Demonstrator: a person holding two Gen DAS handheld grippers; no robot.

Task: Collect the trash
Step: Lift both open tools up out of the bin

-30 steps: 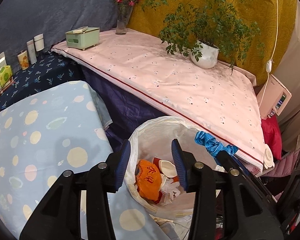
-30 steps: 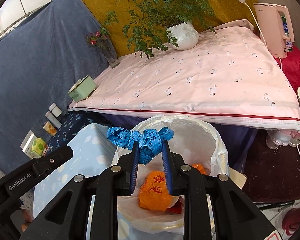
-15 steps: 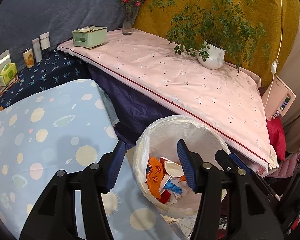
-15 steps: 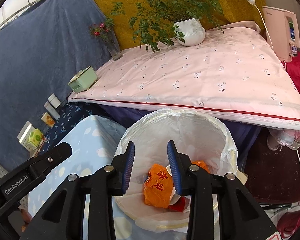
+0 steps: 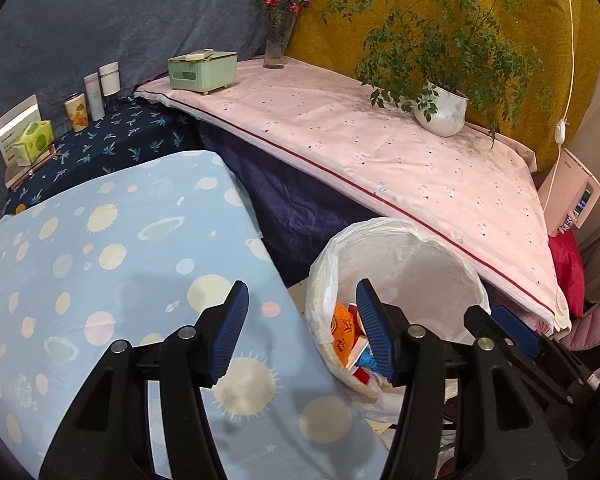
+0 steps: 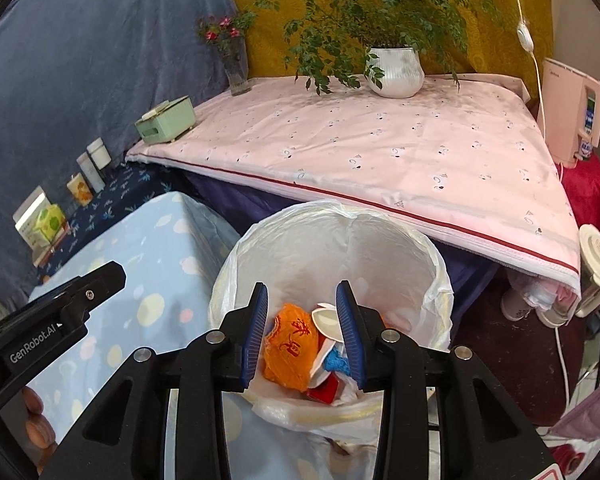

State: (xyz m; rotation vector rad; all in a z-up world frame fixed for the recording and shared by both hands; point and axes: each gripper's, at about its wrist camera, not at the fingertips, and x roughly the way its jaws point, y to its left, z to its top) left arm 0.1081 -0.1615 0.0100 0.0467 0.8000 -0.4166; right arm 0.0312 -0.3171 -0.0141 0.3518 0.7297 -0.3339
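The lined trash bin stands between the low table on its left and the cloth-covered table behind it, with a crumpled wrapper lying inside beside a tape measure. On the far table, a potted plant sits at the back, a vase in the left corner, and a tissue box before the vase. Bottles and boxes line a lower shelf left of that.

Pink-sheeted table: green box at left corner, flower vase behind it, potted plant at back. 
Navy-cloth surface lower, at left: white bottles, small can, green carton. 
Blue dotted cloth covers nearest table. 
Bin stands on floor between tables.
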